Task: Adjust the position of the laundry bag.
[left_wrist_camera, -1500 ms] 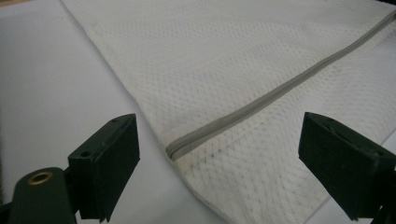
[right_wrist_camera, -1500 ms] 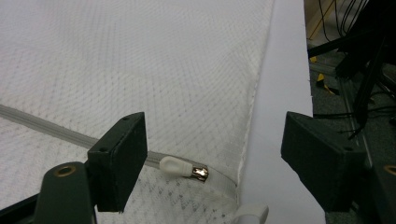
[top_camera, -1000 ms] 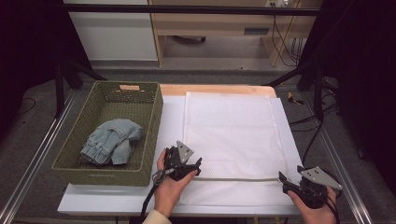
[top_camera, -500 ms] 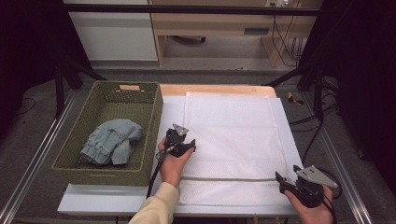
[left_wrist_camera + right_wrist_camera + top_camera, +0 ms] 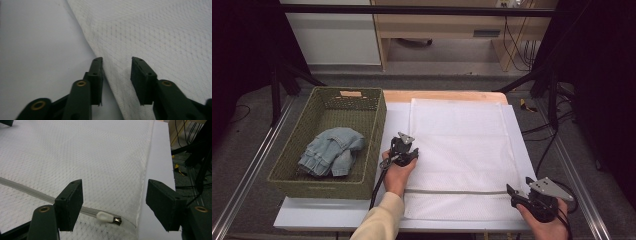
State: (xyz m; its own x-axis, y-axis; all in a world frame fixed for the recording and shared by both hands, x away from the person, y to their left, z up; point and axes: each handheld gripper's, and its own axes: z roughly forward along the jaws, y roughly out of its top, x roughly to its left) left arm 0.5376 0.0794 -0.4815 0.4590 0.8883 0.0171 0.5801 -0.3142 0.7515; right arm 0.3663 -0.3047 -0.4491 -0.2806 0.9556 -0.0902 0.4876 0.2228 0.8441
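Jaws of my left gripper (image 5: 117, 72) have just been closing, straddling the mesh bag's (image 5: 457, 145) edge, unclamped. My right gripper (image 5: 113, 205) stands apart over its zipper pull (image 5: 105, 217).

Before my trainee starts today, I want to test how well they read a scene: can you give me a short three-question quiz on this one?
1. True or false: the folded denim lies inside the woven basket.
2. Which edge of the white mesh bag do the left tongs straddle? A) its left edge B) its far edge C) its right edge
3. What small white part lies between the open right tongs?

Key: 1 true; 2 A; 3 the zipper pull.
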